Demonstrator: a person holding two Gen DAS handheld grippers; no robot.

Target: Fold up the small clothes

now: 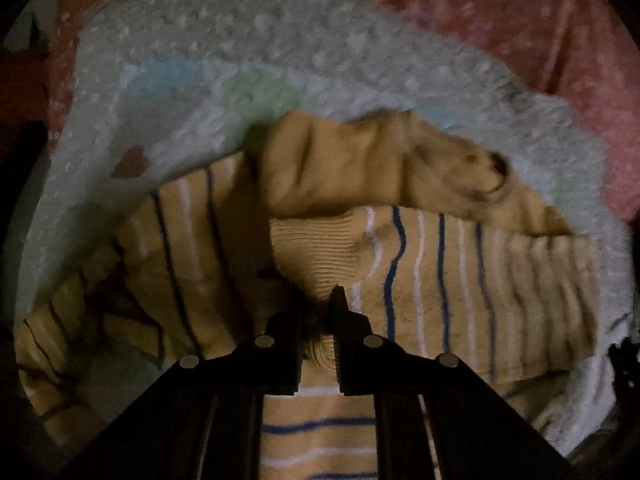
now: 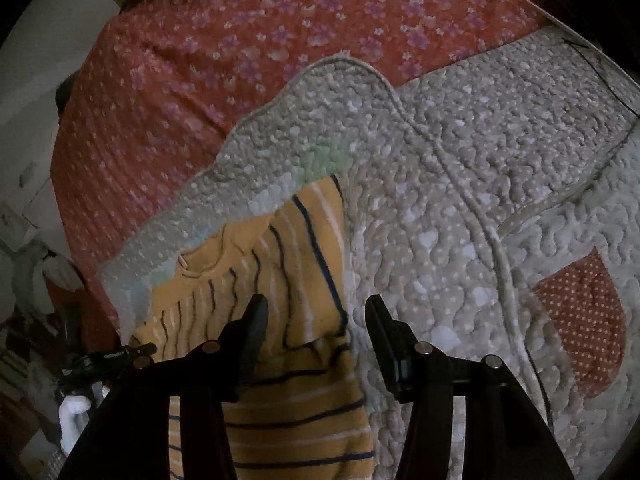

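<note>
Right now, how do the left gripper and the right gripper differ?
The left gripper is shut on the striped yellow garment, pinching its ribbed edge; the right gripper is open, holding nothing. The left is over the garment's middle, the right at its edge beside the quilted mat. Both are black.

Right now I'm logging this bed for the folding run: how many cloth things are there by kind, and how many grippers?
Striped garment: 1
Quilt: 1
Red bedspread: 1
Grippers: 2, the left gripper pinching the garment, the right gripper open
Total: 5
</note>
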